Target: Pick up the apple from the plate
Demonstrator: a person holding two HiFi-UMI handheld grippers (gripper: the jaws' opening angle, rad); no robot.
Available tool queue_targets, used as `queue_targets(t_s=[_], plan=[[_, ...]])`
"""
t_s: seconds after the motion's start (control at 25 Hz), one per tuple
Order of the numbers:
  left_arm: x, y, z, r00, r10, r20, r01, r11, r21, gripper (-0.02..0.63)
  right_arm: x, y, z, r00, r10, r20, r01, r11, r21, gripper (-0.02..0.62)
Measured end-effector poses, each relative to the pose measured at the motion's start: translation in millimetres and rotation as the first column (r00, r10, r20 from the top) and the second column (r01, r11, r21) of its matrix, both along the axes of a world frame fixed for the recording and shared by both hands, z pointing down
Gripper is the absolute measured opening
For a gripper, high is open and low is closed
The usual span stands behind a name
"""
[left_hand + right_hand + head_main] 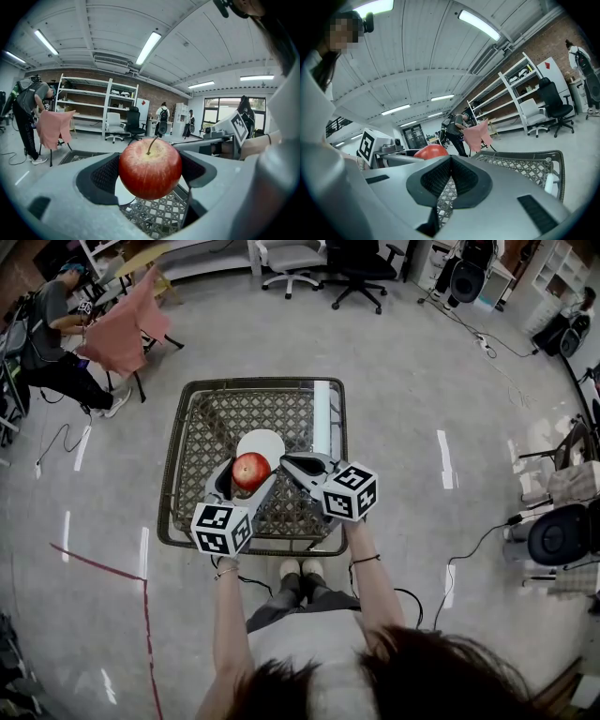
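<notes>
Markings: the only print is black-and-white square markers, on the left cube (222,528) and the right cube (350,490). They form patterns, not letters.

Left claw (246,482): jaws part-open and clamped on the apple (250,471), one dark ribbed pad (101,177) against each flank. Apple red, faintly streaked yellow, stem up. In the left gripper view it fills the gap between the jaws, with the mesh and a sliver of white plate (121,193) showing beneath it.

Where the apple is: in the head view, at 6 o'clock of the plate, overlapping its near rim. The plate lies near the middle of the lattice tabletop (211,427). Whether the apple clears the plate I cannot tell.

Right claw (287,462): at 3 o'clock of the apple, just beside it. In the right gripper view its pads meet at the tips, shut on nothing, with mesh showing through the slot below.

Other: a white tube (322,413) lies along the tabletop's 3 o'clock edge. At 10 o'clock, on the floor, a person (47,334) bends beside a pink cloth (117,329).
</notes>
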State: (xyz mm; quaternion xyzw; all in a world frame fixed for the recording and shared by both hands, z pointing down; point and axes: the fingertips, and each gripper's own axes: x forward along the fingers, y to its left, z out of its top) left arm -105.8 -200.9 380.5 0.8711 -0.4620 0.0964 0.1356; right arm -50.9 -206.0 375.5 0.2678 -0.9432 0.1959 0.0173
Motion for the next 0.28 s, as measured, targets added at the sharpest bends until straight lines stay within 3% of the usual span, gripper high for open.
queue_targets(t_s=[0.28], plan=[[2.6, 4.7, 1.2, 1.000, 0.002, 0.000, -0.002, 1.000, 0.002, 0.408, 2.2, 5.7, 1.6, 1.000, 0.001, 0.001, -0.001, 1.000, 0.000, 0.009]])
